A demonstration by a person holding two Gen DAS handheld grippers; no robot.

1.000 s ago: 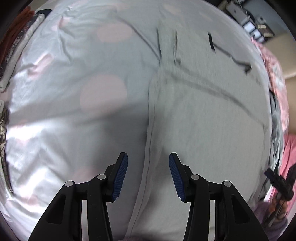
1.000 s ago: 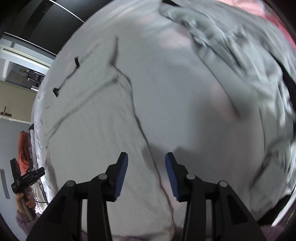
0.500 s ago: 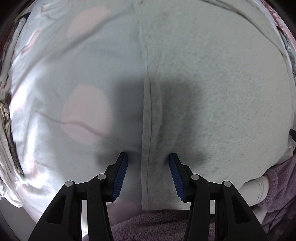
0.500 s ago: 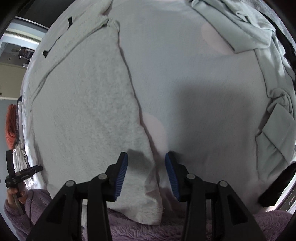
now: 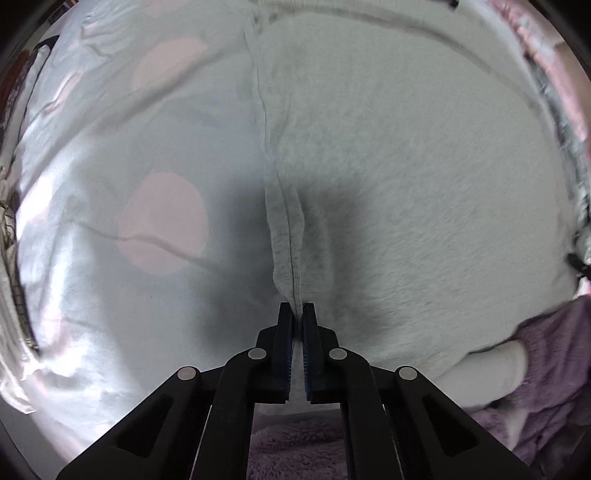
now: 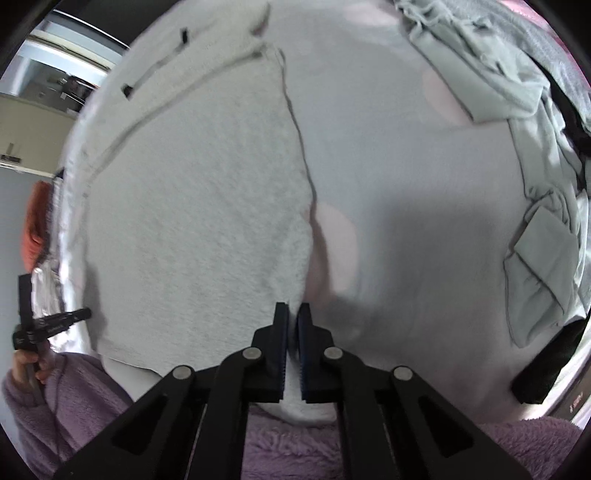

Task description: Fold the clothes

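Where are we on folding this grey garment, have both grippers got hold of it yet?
Done: the grey garment lies spread flat on the spotted bedsheet. In hand: the left gripper is shut on its left side edge, and the right gripper is shut on its right side edge, both near the bottom hem. Left: no fold shows yet, and other grey clothes wait crumpled beside it.

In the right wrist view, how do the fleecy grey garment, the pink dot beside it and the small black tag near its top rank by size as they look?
1. Fleecy grey garment, largest.
2. Pink dot.
3. Black tag, smallest; it lies farthest from the camera, so it may look smaller than it is.
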